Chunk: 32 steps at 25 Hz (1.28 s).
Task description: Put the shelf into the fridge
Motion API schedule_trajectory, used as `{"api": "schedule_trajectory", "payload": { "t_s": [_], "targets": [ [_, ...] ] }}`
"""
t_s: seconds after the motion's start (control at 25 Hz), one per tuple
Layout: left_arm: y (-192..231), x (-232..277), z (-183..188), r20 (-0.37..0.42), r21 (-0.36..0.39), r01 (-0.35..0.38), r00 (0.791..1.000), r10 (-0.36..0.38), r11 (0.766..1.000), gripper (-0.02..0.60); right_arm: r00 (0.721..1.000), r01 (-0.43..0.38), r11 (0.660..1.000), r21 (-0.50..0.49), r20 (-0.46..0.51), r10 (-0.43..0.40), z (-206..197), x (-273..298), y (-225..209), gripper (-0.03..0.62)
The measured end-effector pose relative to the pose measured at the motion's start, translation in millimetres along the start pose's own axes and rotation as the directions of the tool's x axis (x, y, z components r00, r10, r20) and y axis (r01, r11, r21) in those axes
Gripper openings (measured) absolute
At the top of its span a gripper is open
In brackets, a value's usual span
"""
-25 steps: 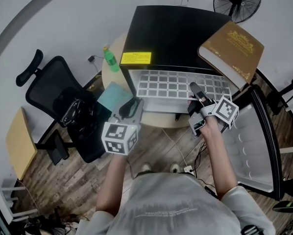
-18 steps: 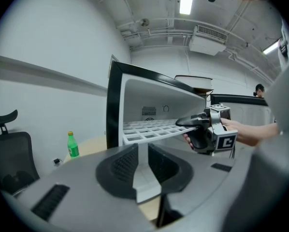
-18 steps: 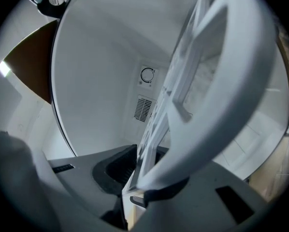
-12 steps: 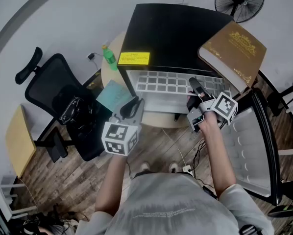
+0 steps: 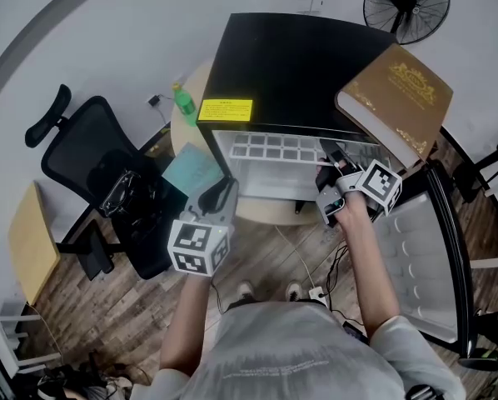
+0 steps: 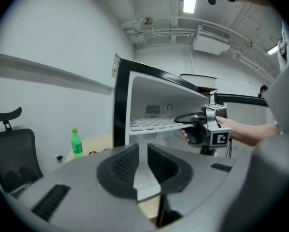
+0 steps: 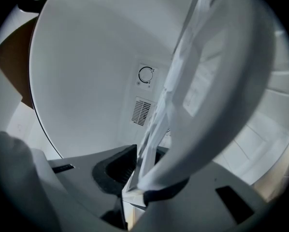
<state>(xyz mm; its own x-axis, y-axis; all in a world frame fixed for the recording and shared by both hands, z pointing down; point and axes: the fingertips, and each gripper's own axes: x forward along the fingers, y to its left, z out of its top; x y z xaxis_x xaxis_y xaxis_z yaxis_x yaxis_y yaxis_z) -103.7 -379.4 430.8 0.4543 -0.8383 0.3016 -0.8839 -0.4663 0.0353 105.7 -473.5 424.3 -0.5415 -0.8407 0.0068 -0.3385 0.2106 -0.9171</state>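
Fridge (image 5: 291,65) walls may jam shelf (image 5: 270,147) if right gripper (image 5: 331,152), clamped on it, tilts; left gripper (image 5: 220,192) clenched empty

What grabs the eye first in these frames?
The black mini fridge stands at top centre of the head view with its door open and a white grid shelf partly inside it. The right gripper is clamped on the shelf's front edge near its right end, and a large brown book lies on the fridge's top right corner. The left gripper is shut and empty, off to the fridge's left.
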Motion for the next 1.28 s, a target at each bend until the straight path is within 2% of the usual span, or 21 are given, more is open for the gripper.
{"api": "schedule_trajectory", "payload": {
  "t_s": [0.76, 0.92, 1.04, 1.28],
  "targets": [
    [-1.7, -19.4, -4.9, 0.004, 0.000, -0.017, 1.000, 0.017, 1.000, 0.060, 1.000, 0.013, 1.000, -0.003, 0.020, -0.013, 18.9, 22.9, -10.1, 0.072],
    [-3.3, -25.4, -5.0, 0.008, -0.002, -0.019, 1.000, 0.019, 1.000, 0.060, 1.000, -0.019, 0.999, 0.027, 0.024, 0.019, 19.1, 28.1, -6.9, 0.072],
    [-5.5, -30.6, -4.5, 0.010, -0.001, -0.020, 1.000, 0.020, 1.000, 0.060, 1.000, -0.002, 1.000, 0.017, 0.028, 0.001, 20.3, 26.8, -8.9, 0.074],
    [-7.3, -43.7, -3.5, 0.018, -0.001, -0.021, 1.000, 0.021, 1.000, 0.060, 0.999, -0.026, 0.999, -0.027, 0.027, 0.027, 18.8, 25.2, -3.6, 0.083]
  ]
}}
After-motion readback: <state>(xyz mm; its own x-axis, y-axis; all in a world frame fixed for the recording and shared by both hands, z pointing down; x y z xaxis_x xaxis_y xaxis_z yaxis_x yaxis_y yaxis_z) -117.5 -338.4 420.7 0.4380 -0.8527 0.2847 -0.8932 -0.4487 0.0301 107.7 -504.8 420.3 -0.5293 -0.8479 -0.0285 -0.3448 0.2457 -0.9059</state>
